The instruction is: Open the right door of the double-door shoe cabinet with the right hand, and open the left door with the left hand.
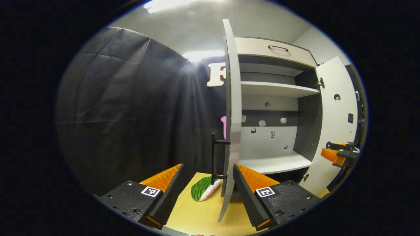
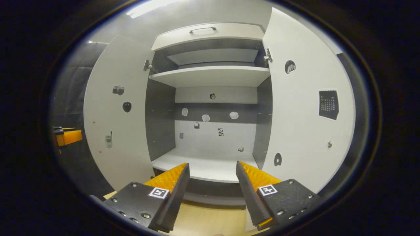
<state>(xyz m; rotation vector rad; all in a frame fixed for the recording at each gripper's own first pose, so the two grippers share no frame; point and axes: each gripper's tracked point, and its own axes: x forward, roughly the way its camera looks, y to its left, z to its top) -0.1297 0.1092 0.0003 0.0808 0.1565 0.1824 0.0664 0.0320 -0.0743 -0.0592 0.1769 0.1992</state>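
Left gripper [image 1: 207,183]: jaws wide apart and holding nothing; the left door's edge and its handle stand in the gap between the fingers, with no finger pressed on either.
Right gripper [image 2: 212,183]: jaws wide apart and empty, facing the cabinet's open inside, clear of both doors.
Left door [image 1: 231,108]: swung out far; in the left gripper view it stands edge-on, and in the right gripper view its inner face shows at the left.
Handle [image 1: 215,157]: dark bar on the left door's outer side, just beside the door edge and low between the left gripper's fingers.
Right door [image 2: 305,108]: swung wide, inner face towards the camera.
Shoe cabinet [image 2: 210,75]: stands on the desk [image 1: 200,213]; shelves bare, small stickers on the back panel.
Other item: a green and white object [image 1: 204,189] lies on the desk near the left door's foot.
Step in hand: both doors look open, so the task seems all but done; the left gripper appears to be letting go.
Next move: probably draw the left gripper straight back, without nudging the door shut.
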